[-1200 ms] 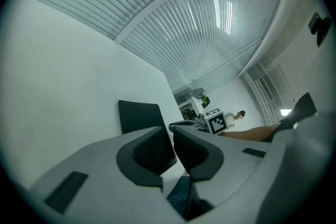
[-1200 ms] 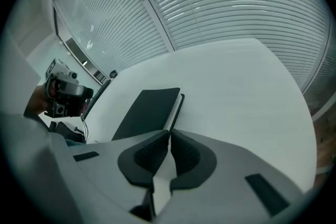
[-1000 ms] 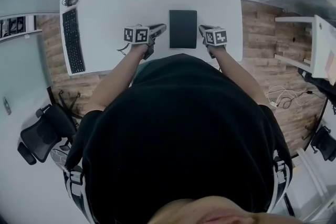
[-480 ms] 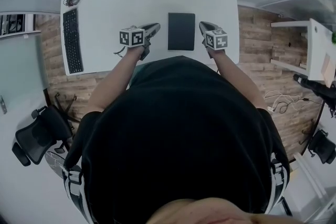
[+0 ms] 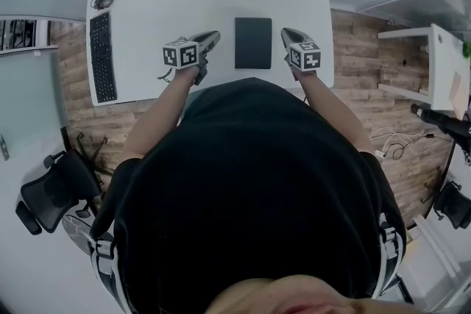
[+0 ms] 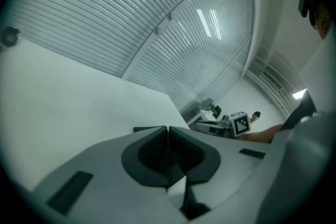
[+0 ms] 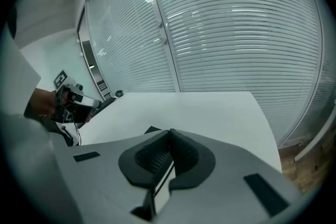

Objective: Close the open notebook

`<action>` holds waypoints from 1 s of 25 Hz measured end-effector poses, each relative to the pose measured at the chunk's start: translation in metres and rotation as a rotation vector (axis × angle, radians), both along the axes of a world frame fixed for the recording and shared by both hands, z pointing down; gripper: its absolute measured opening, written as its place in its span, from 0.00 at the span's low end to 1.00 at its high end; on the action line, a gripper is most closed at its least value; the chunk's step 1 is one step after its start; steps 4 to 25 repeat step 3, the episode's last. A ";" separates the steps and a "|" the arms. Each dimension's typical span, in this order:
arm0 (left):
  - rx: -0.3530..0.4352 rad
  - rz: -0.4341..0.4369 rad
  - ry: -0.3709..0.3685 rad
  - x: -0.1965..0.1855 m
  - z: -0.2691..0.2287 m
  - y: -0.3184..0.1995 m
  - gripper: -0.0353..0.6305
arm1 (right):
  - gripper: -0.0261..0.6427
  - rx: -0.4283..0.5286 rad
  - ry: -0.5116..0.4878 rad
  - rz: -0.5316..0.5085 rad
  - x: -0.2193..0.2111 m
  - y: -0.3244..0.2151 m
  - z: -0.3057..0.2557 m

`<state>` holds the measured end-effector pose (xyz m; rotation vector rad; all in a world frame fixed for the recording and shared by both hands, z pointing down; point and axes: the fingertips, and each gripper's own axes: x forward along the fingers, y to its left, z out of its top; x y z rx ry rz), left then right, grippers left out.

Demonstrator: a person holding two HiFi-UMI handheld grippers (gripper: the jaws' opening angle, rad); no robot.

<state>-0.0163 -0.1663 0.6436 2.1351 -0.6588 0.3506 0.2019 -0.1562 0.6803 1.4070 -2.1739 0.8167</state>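
Observation:
A black notebook [image 5: 253,43] lies closed and flat on the white desk [image 5: 169,4], between my two grippers. My left gripper [image 5: 214,35] hovers just left of it, shut, with nothing between its pads. My right gripper [image 5: 285,33] hovers just right of it, also shut and empty; its jaws have just closed the last bit. In the left gripper view the jaws [image 6: 168,129] meet, and a dark sliver of the notebook [image 6: 145,128] shows beyond them. In the right gripper view the jaws [image 7: 169,132] meet above a corner of the notebook [image 7: 153,129].
A black keyboard [image 5: 101,55] and a mouse [image 5: 99,1] lie at the desk's left end. A glass wall with blinds stands behind the desk. An office chair [image 5: 55,191] is on the floor at left. A white shelf [image 5: 449,66] and cables [image 5: 397,136] are at right.
Both grippers have risen a little from the desk, and the left one has drifted left, away from the notebook. The notebook has stayed closed and still.

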 end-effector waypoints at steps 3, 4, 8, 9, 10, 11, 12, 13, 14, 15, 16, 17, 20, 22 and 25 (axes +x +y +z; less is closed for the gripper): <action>0.017 -0.006 -0.004 0.000 -0.003 0.003 0.10 | 0.09 0.010 0.005 -0.002 0.002 0.003 -0.005; 0.017 -0.006 -0.004 0.000 -0.003 0.003 0.10 | 0.09 0.010 0.005 -0.002 0.002 0.003 -0.005; 0.017 -0.006 -0.004 0.000 -0.003 0.003 0.10 | 0.09 0.010 0.005 -0.002 0.002 0.003 -0.005; 0.017 -0.006 -0.004 0.000 -0.003 0.003 0.10 | 0.09 0.010 0.005 -0.002 0.002 0.003 -0.005; 0.017 -0.006 -0.004 0.000 -0.003 0.003 0.10 | 0.09 0.010 0.005 -0.002 0.002 0.003 -0.005; 0.017 -0.006 -0.004 0.000 -0.003 0.003 0.10 | 0.09 0.010 0.005 -0.002 0.002 0.003 -0.005; 0.017 -0.006 -0.004 0.000 -0.003 0.003 0.10 | 0.09 0.010 0.005 -0.002 0.002 0.003 -0.005; 0.017 -0.006 -0.004 0.000 -0.003 0.003 0.10 | 0.09 0.010 0.005 -0.002 0.002 0.003 -0.005; 0.017 -0.006 -0.004 0.000 -0.003 0.003 0.10 | 0.09 0.010 0.005 -0.002 0.002 0.003 -0.005; 0.017 -0.006 -0.004 0.000 -0.003 0.003 0.10 | 0.09 0.010 0.005 -0.002 0.002 0.003 -0.005; 0.017 -0.006 -0.004 0.000 -0.003 0.003 0.10 | 0.09 0.010 0.005 -0.002 0.002 0.003 -0.005; 0.017 -0.006 -0.004 0.000 -0.003 0.003 0.10 | 0.09 0.010 0.005 -0.002 0.002 0.003 -0.005; 0.017 -0.006 -0.004 0.000 -0.003 0.003 0.10 | 0.09 0.010 0.005 -0.002 0.002 0.003 -0.005; 0.017 -0.006 -0.004 0.000 -0.003 0.003 0.10 | 0.09 0.010 0.005 -0.002 0.002 0.003 -0.005; 0.017 -0.006 -0.004 0.000 -0.003 0.003 0.10 | 0.09 0.010 0.005 -0.002 0.002 0.003 -0.005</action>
